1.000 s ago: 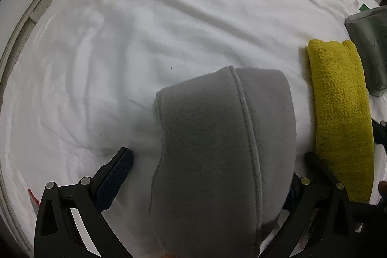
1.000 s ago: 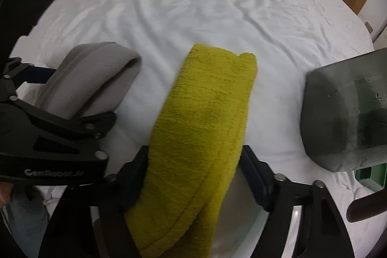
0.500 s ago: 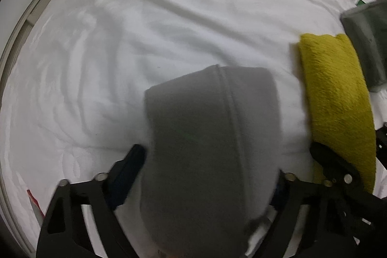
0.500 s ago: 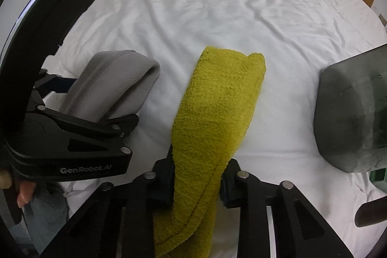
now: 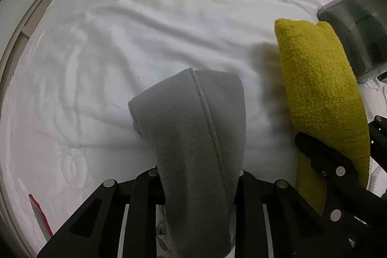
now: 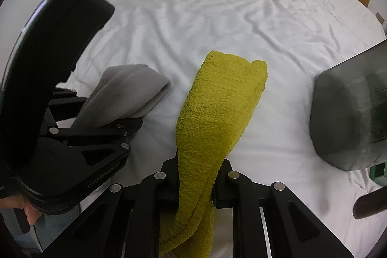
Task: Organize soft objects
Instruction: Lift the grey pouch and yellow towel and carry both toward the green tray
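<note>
Two grippers pinch cloths above the white bed (image 5: 169, 16): the left gripper (image 5: 198, 183) is clamped on a folded grey fleece cloth (image 5: 193, 127), while the right gripper (image 6: 197, 183) is closing on a nubby yellow towel (image 6: 217, 113). Wrinkled sheet lies open beyond. A dark translucent bin (image 6: 350, 113) sits at right, contents unclear.

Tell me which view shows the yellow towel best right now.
The right wrist view: the yellow towel runs up the middle, pinched between the closing right gripper, its far end on the white bed sheet. The left wrist view shows it only at the right edge, partly blocked.
</note>
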`<state>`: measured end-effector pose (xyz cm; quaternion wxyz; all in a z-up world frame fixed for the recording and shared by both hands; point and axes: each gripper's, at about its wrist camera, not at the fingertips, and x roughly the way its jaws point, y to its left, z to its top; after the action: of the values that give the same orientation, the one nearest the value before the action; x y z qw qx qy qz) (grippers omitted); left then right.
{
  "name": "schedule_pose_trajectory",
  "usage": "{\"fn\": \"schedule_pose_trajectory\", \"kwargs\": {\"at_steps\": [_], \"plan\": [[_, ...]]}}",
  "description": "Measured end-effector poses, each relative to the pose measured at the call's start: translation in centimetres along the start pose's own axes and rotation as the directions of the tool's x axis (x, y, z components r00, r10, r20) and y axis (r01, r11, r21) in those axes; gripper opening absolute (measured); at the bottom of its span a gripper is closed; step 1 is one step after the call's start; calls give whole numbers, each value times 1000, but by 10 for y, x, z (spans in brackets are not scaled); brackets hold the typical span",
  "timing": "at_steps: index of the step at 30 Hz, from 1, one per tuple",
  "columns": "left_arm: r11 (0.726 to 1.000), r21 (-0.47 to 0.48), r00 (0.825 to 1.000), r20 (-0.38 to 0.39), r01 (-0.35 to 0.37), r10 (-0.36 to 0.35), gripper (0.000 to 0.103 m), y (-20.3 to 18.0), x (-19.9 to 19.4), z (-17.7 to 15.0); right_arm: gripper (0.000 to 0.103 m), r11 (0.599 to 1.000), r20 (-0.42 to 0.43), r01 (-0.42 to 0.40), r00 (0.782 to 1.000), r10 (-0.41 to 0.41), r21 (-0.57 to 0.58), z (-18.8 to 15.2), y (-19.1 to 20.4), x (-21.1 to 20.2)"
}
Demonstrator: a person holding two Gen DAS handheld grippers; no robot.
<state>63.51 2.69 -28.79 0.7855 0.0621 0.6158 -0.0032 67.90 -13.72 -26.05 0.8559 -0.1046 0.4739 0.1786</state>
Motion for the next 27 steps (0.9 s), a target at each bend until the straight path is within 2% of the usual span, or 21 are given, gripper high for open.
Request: {"fn": "schedule_pose_trajectory", "kwargs": {"at_steps": [5, 14, 19, 27], "plan": [[1000, -20, 999, 33, 2, -2, 18, 4, -10, -3, 15, 1000, 69, 5, 998, -6, 20, 0, 0, -22], [995, -86, 993, 112, 52, -42, 18, 21, -36, -13, 15, 999, 153, 19, 988, -25, 39, -4, 0, -62], [994, -95, 988, 151, 58, -43, 18, 31, -52, -23, 15, 999, 168, 27, 985, -33, 38, -15, -3, -71], [994, -107, 977, 213, 34, -10, 18, 20, -88, -44, 15, 998, 187, 43, 981, -52, 49, -40, 5, -99]]}}
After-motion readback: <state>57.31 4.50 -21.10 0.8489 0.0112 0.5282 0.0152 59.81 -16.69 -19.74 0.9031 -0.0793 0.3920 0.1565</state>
